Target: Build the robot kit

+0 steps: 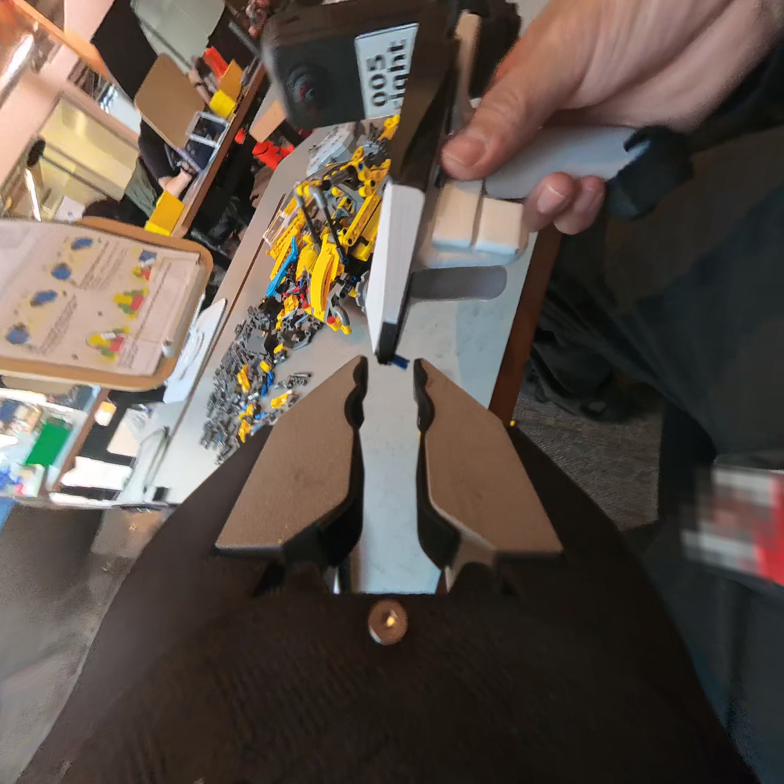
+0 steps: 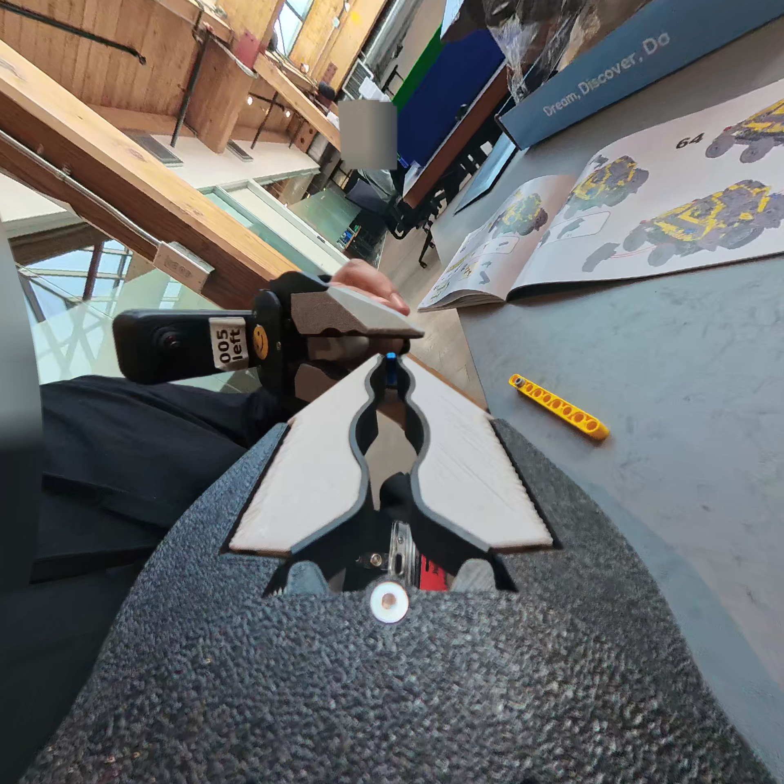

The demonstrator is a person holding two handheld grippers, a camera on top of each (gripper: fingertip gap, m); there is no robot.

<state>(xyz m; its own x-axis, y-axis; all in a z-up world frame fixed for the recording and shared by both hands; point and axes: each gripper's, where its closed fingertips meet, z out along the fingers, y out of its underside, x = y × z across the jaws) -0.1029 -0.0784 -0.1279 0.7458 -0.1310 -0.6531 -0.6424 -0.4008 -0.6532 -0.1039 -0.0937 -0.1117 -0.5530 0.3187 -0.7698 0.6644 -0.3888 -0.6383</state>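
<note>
A small blue pin (image 2: 390,370) is pinched at the very tips of the right gripper (image 2: 390,360), jaws nearly closed, and offered endwise to the left gripper (image 1: 387,365), whose empty jaws stand slightly parted before it. A yellow beam (image 2: 559,406) lies on the desk (image 2: 636,530), right of the jaws.

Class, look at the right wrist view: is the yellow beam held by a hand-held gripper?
No, the yellow beam lies alone on the grey table, apart from both grippers.

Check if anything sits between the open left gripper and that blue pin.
Nothing visible does. The right gripper pinches the blue pin at its fingertips, and the left gripper faces it, jaws apart, with open air between.
</note>
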